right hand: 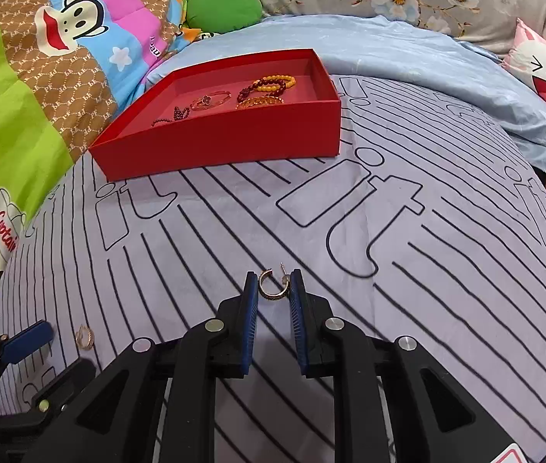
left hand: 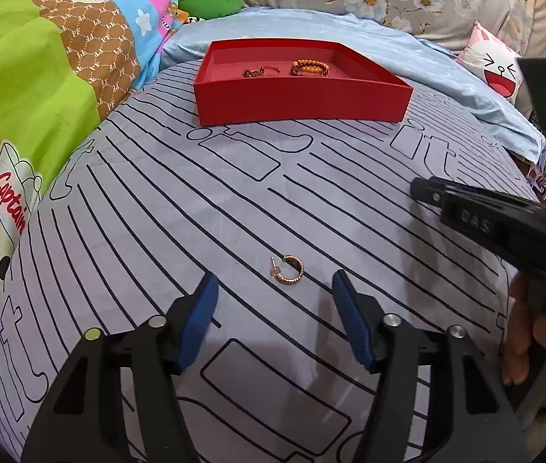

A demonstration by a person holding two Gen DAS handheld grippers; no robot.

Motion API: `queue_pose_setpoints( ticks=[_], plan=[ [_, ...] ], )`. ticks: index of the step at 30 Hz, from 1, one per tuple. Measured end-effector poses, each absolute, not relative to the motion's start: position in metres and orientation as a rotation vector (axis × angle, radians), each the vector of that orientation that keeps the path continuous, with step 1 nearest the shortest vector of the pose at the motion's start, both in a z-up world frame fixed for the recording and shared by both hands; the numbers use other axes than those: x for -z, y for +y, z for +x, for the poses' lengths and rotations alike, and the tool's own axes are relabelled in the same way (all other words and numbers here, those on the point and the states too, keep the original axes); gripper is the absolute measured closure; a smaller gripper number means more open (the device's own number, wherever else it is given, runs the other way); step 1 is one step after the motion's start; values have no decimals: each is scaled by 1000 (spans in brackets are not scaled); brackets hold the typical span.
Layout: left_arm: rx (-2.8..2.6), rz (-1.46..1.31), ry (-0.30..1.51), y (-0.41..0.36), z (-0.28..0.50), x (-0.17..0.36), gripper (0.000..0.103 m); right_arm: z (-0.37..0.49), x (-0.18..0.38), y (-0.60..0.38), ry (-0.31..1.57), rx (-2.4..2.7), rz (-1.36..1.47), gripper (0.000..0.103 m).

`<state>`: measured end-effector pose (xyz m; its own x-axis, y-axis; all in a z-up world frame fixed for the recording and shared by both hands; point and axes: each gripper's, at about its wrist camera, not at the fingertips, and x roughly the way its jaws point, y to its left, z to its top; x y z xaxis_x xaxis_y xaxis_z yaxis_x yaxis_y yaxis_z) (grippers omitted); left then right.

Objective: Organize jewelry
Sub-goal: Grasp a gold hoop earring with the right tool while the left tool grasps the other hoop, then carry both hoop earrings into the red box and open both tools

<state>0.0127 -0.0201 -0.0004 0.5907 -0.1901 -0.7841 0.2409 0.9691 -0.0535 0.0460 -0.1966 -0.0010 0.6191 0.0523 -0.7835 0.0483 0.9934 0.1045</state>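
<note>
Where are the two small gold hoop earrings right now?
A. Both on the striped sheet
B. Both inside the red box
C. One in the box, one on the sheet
A: one gold hoop earring sits between the right tool's pads, the other earring ahead of the left tool, both outside the red box.

light: bright, even, soft | shadows: faint, under the red tray [left hand: 300, 106] and on the striped sheet [right hand: 427, 270] | glare: none | focus: sharp, slight softness at rims | distortion: strong fisheye bowing, dark vignette in corners
</note>
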Motion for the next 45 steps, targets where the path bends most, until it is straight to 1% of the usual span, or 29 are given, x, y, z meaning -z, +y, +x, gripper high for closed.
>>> queue_pose_setpoints(
  ticks=[7, 9, 16, 19, 21, 23, 36, 45],
  plan=[
    [219, 63, 900, -22, 15, 2, 59, 32, 1, -196, 907, -13, 153, 87],
    [207, 65, 897, -22, 17, 3, 63, 29, 1, -196, 908, -15, 160, 87],
    [191, 85, 882, -26, 19, 4, 71, 13, 0, -194, 914, -21, 179, 87],
    [194, 93, 878, -27, 18, 4, 77, 6, 0, -192, 914, -21, 167, 87],
    [195, 96, 877, -28, 18, 4, 82, 0, 0, -190, 916, -25, 163, 87],
    [196, 100, 877, -29, 18, 4, 85, -4, -1, -188, 916, -27, 155, 87],
    [219, 67, 893, -27, 16, 2, 86, -15, -4, -181, 916, -40, 148, 87],
    [238, -9, 925, -15, 23, -6, 86, -15, -19, -184, 888, -51, 162, 87]
  ],
)
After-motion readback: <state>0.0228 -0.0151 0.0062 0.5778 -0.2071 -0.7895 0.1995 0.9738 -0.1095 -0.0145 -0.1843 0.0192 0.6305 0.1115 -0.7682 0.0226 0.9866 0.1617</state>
